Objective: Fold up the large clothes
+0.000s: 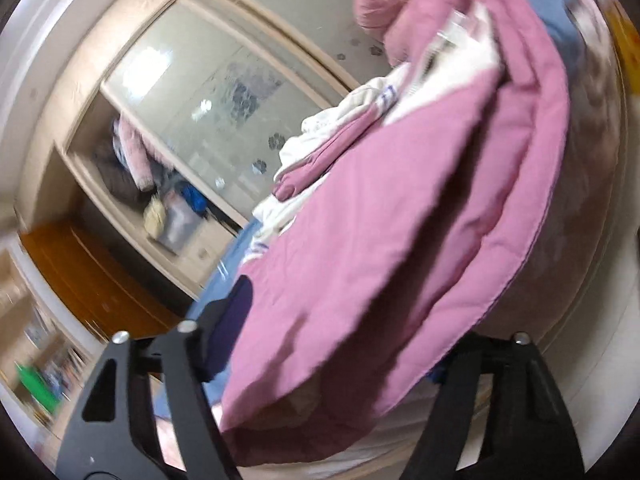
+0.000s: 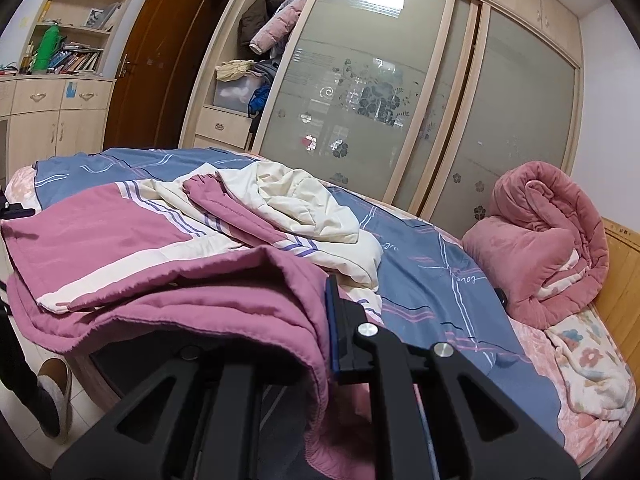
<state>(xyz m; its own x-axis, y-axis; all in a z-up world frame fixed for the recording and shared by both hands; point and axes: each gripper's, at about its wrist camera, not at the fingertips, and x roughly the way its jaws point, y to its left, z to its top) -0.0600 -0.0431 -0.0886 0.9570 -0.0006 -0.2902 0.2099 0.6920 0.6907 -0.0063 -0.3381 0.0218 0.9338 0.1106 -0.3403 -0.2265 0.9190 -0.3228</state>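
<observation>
**A:** Left wrist view is pretty blurry and tilted. The left gripper has the pink quilt draped between its fingers, but whether the jaws are actually clamped on it, can't tell.

**B:** Right wrist view is sharper. The quilt lies bunched along the near edge of the bed, and the right gripper has its jaws closed on a fold of it. A rolled pink blanket sits at the headboard end.
</observation>
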